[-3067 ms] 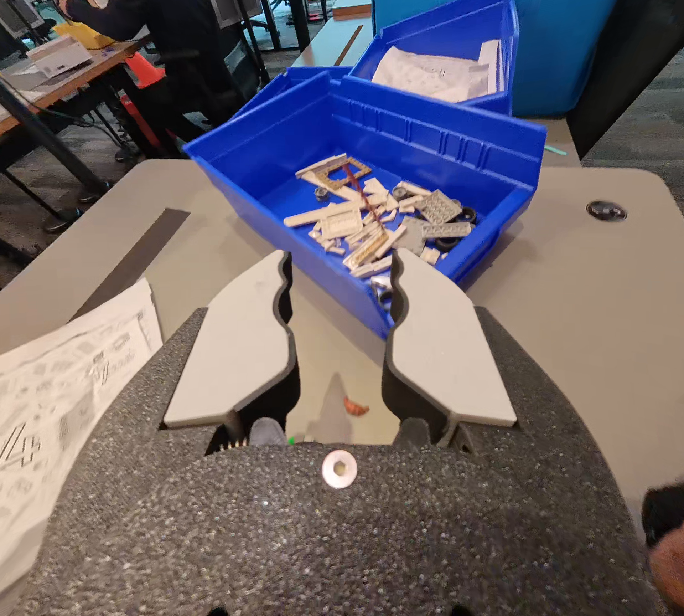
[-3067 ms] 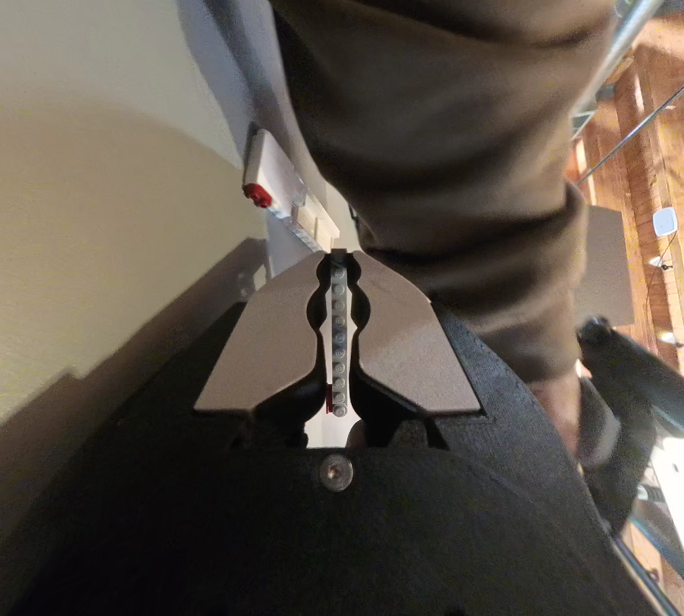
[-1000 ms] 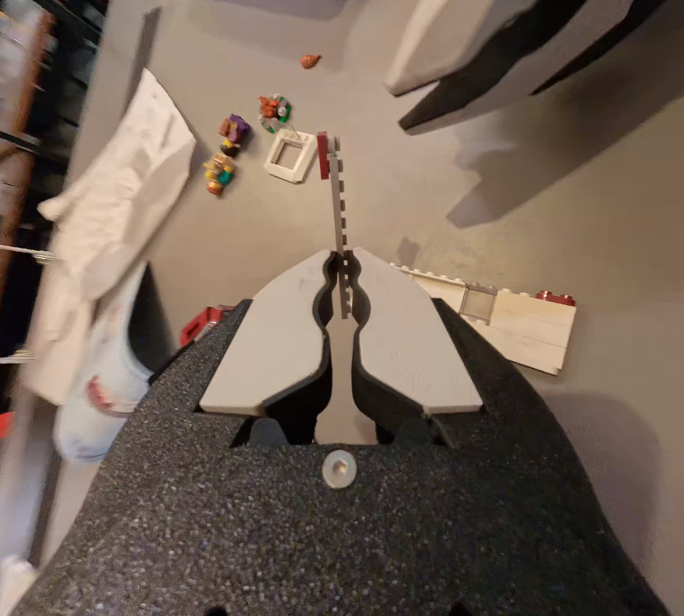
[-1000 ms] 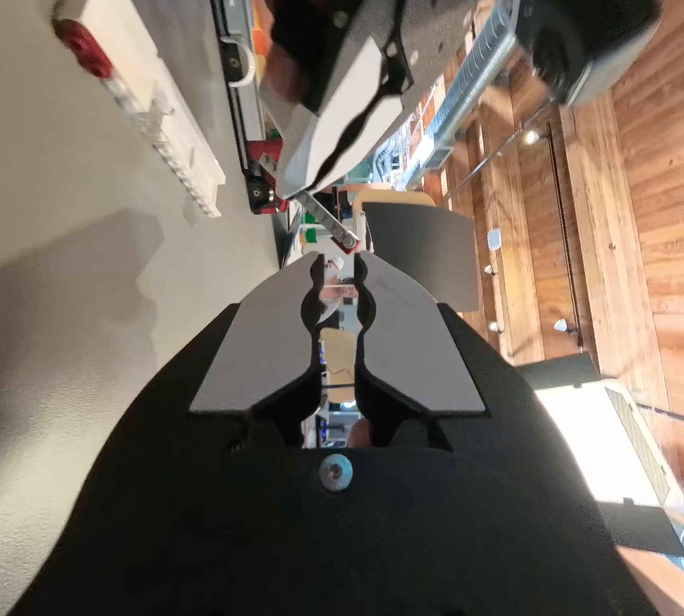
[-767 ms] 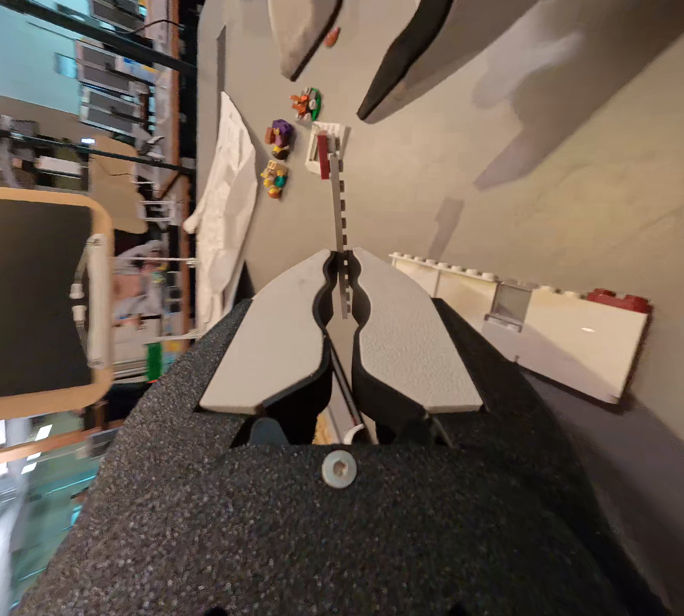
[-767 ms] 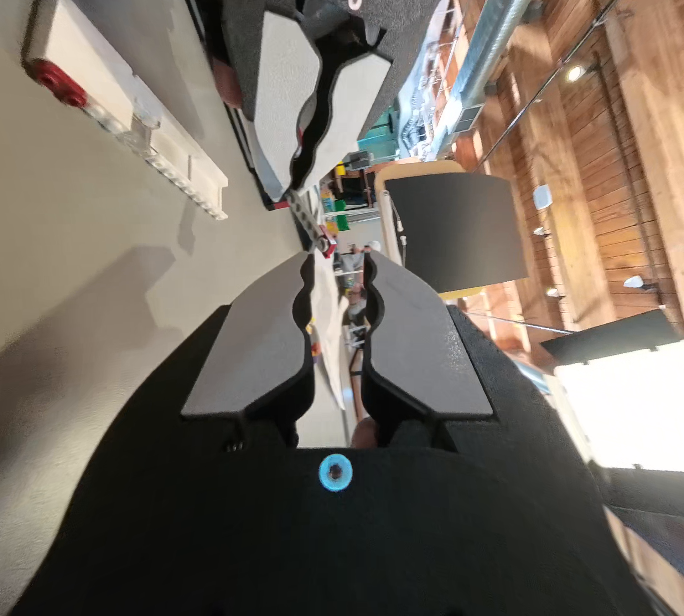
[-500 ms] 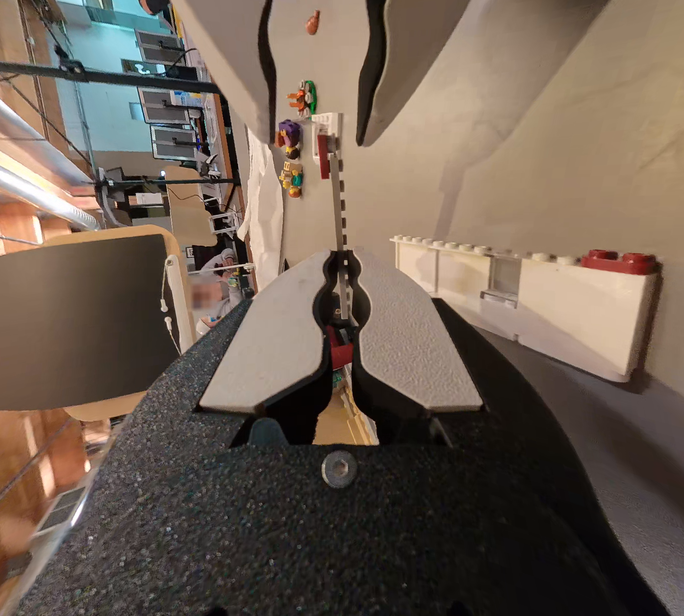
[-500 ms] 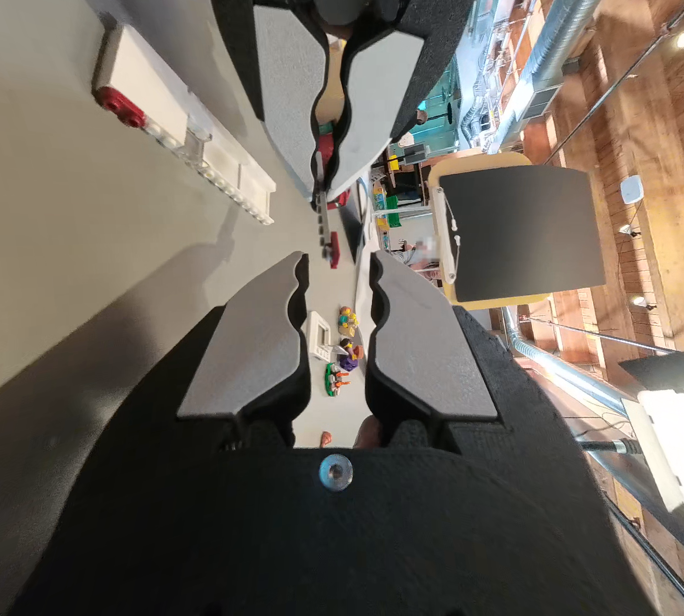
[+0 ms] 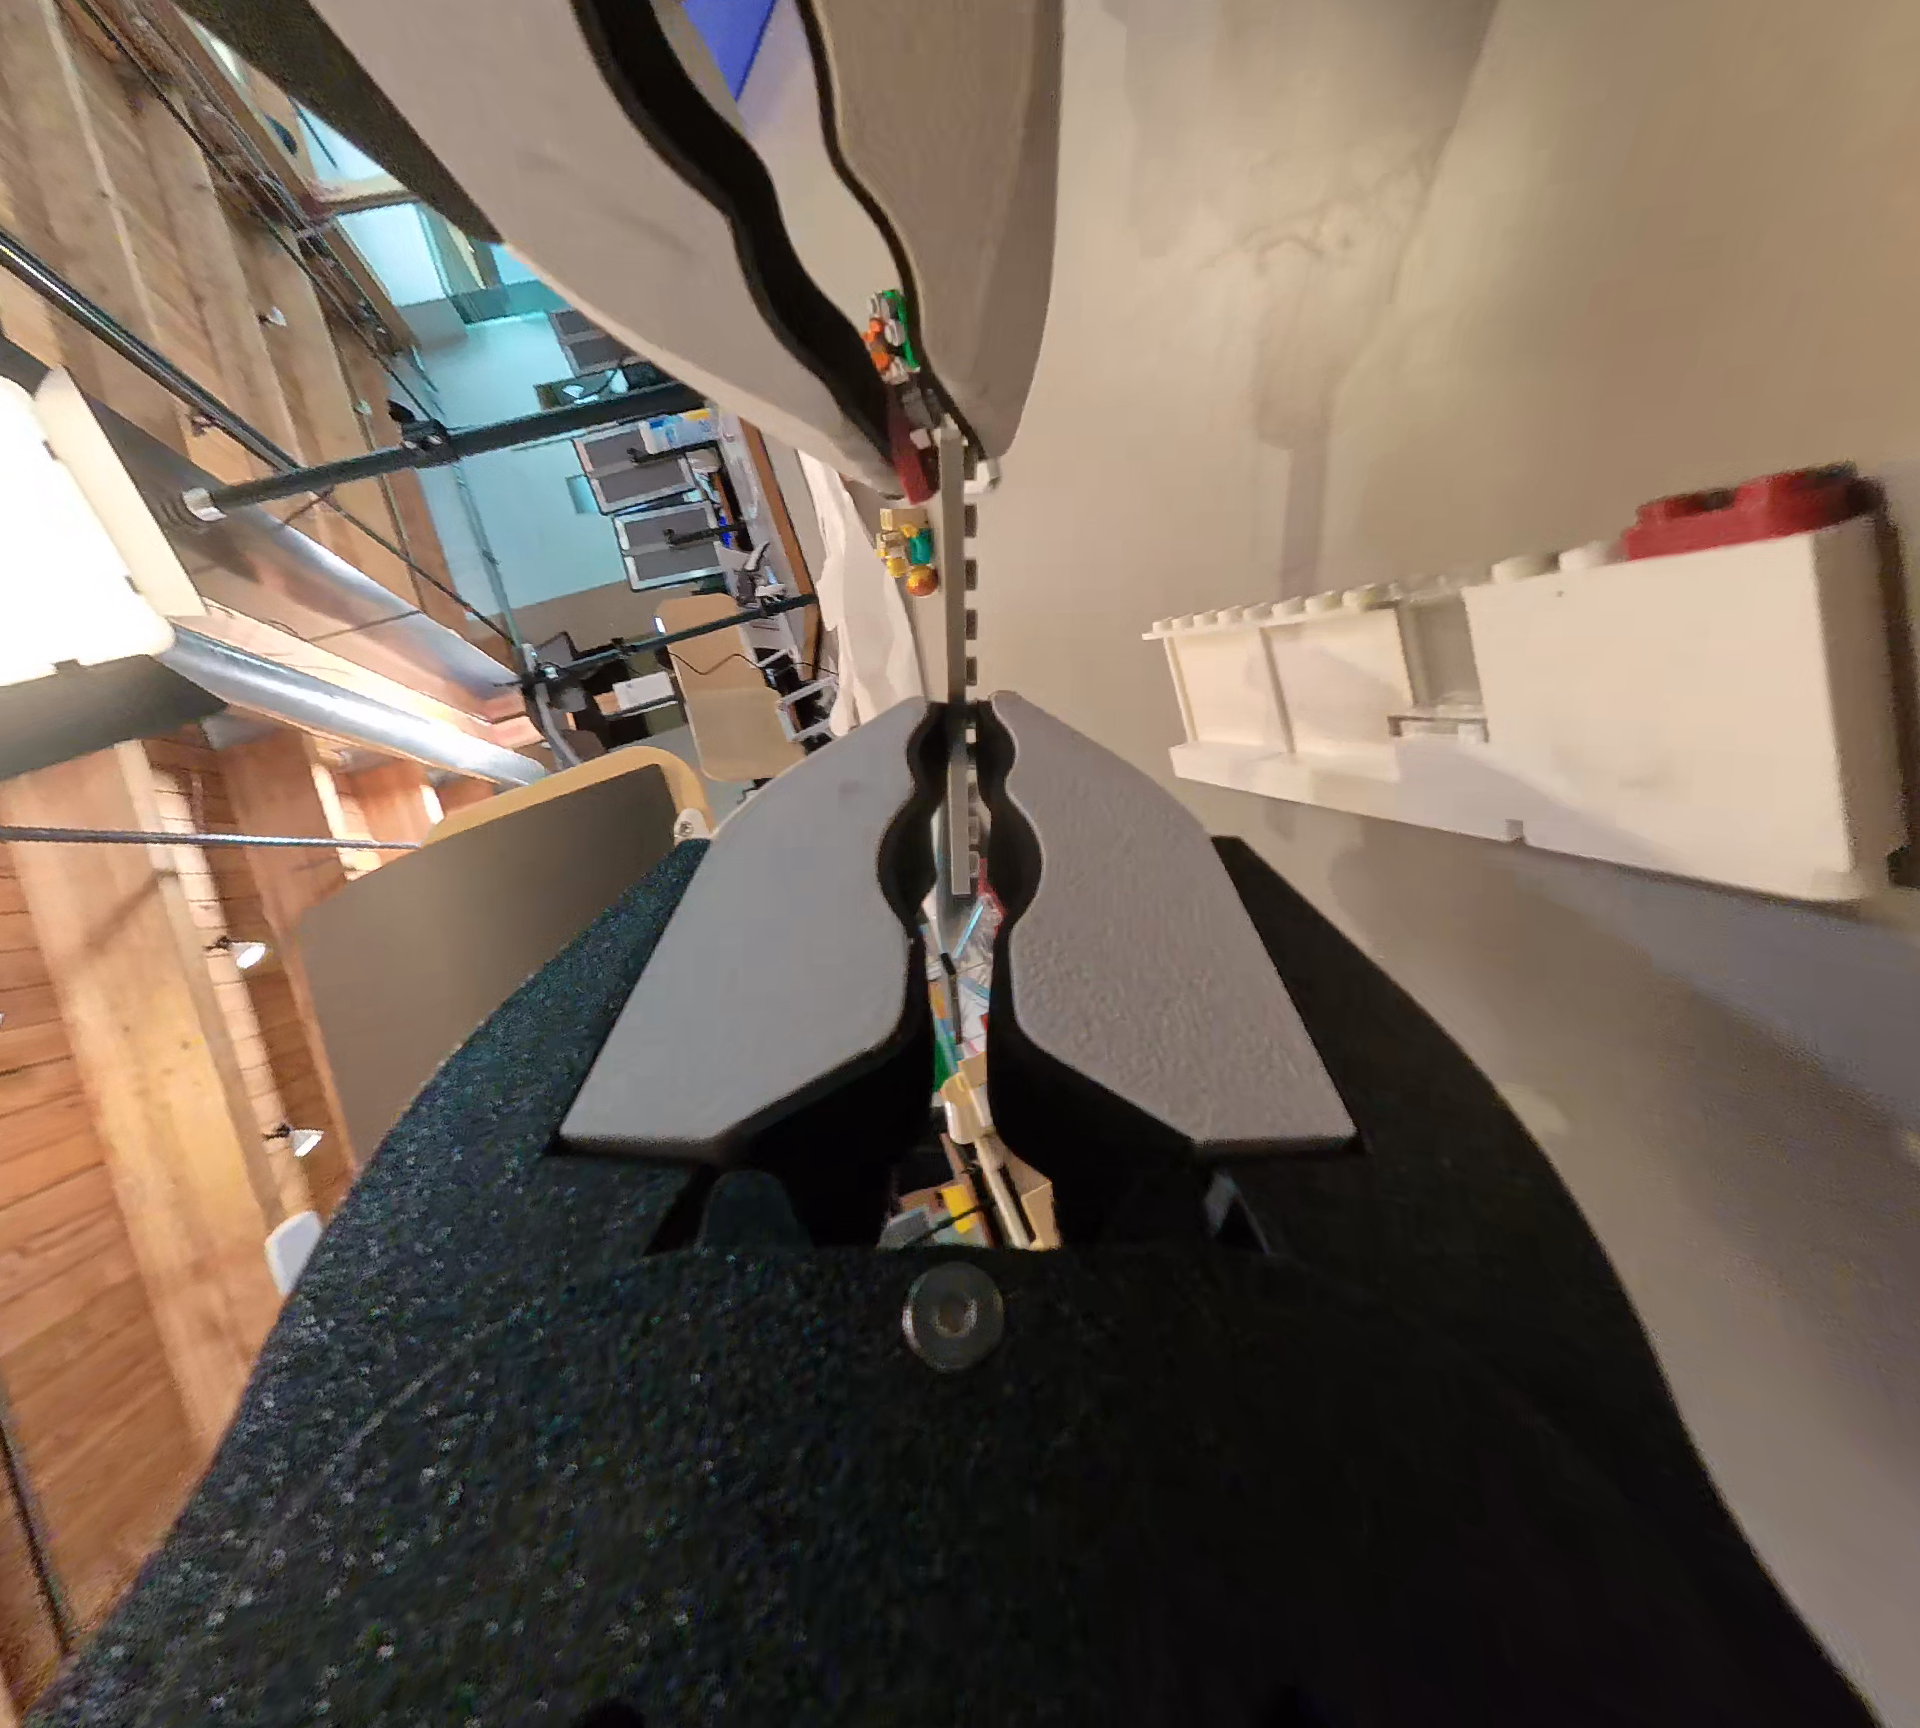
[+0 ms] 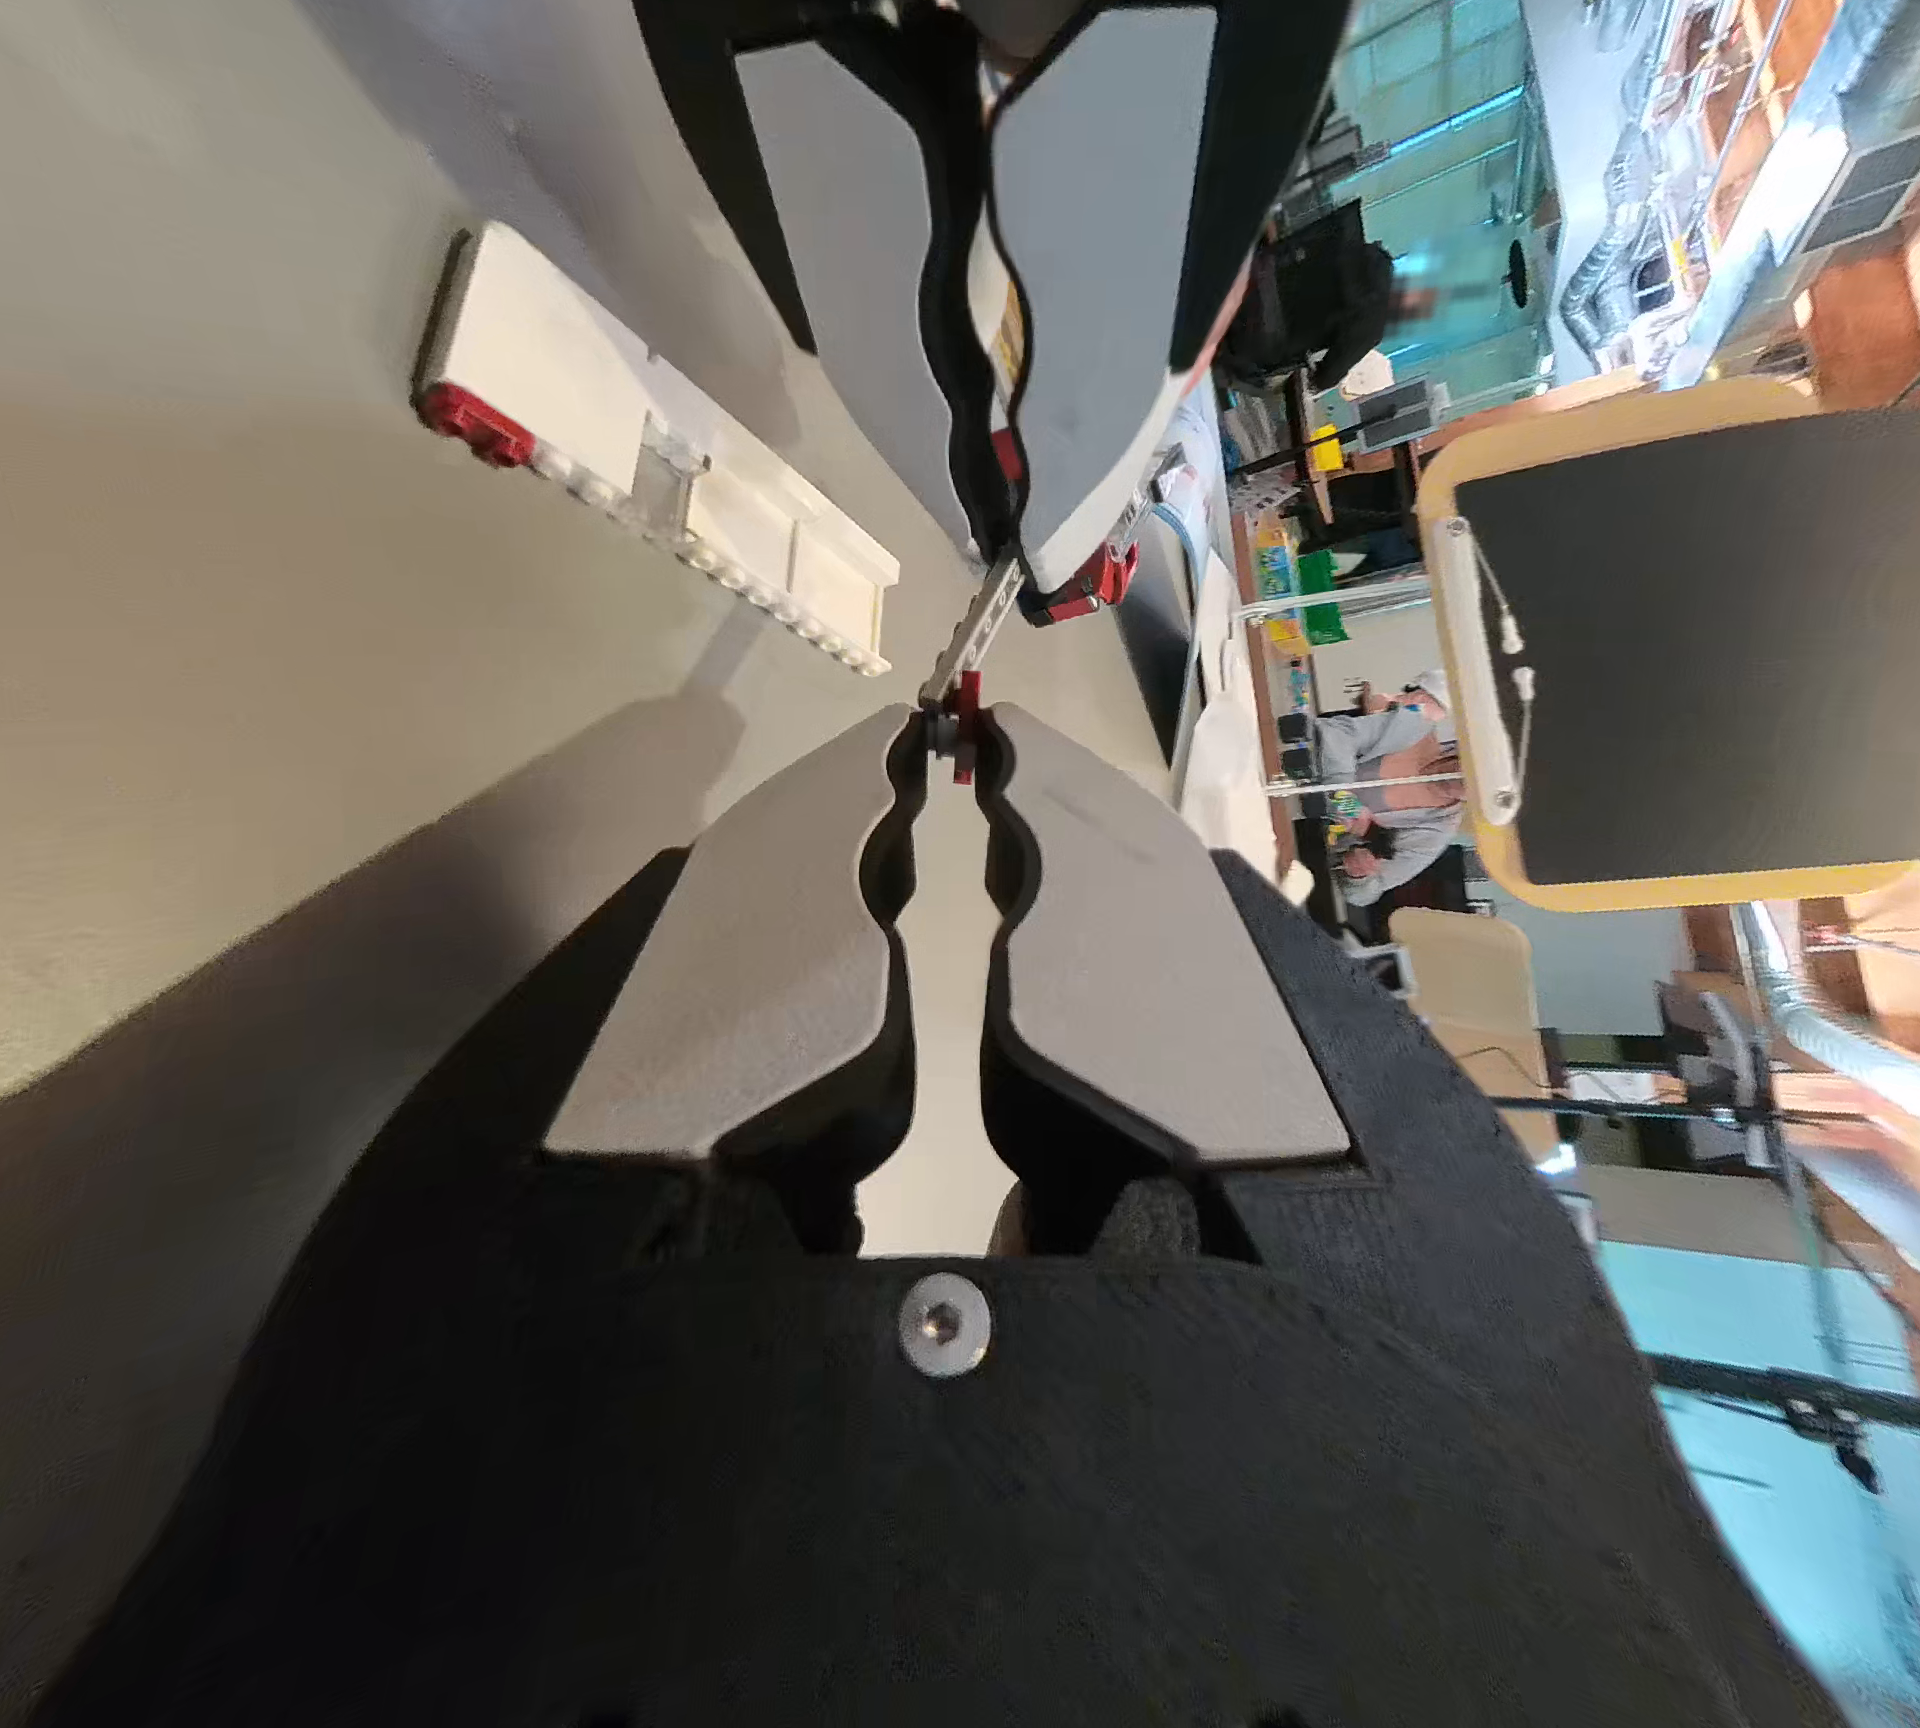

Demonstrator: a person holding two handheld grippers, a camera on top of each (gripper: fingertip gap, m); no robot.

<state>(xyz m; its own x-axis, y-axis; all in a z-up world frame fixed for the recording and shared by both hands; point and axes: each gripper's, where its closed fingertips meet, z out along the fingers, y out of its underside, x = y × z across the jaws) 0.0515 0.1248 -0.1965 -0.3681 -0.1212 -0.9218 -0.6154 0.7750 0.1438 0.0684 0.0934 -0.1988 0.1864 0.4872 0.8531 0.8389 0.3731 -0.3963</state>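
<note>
My left gripper (image 9: 958, 714) is shut on one end of a long thin grey studded plate (image 9: 954, 598), held in the air above the grey table (image 9: 1351, 224). The plate points at my right gripper (image 9: 935, 457), which meets it tip to tip. In the right wrist view my right gripper (image 10: 951, 728) is shut on the plate's (image 10: 977, 629) far end, where a small dark red piece (image 10: 966, 722) is fixed. Both pads touch that end. My left gripper (image 10: 1003, 556) shows above it in that view.
A white brick wall with a clear window piece (image 9: 1558, 743) lies on the table, a red brick (image 9: 1745, 504) at one end; it also shows in the right wrist view (image 10: 623, 452). Small figures (image 9: 906, 546), white paper (image 9: 862, 618) and a blue bin (image 9: 748, 16) lie beyond. Across from one pair of fingers to the other is roughly 4 cm.
Three seconds ago my right gripper held the plate; now my left holds it. Within the last second my right gripper came up open around the plate's red end and shut on it.
</note>
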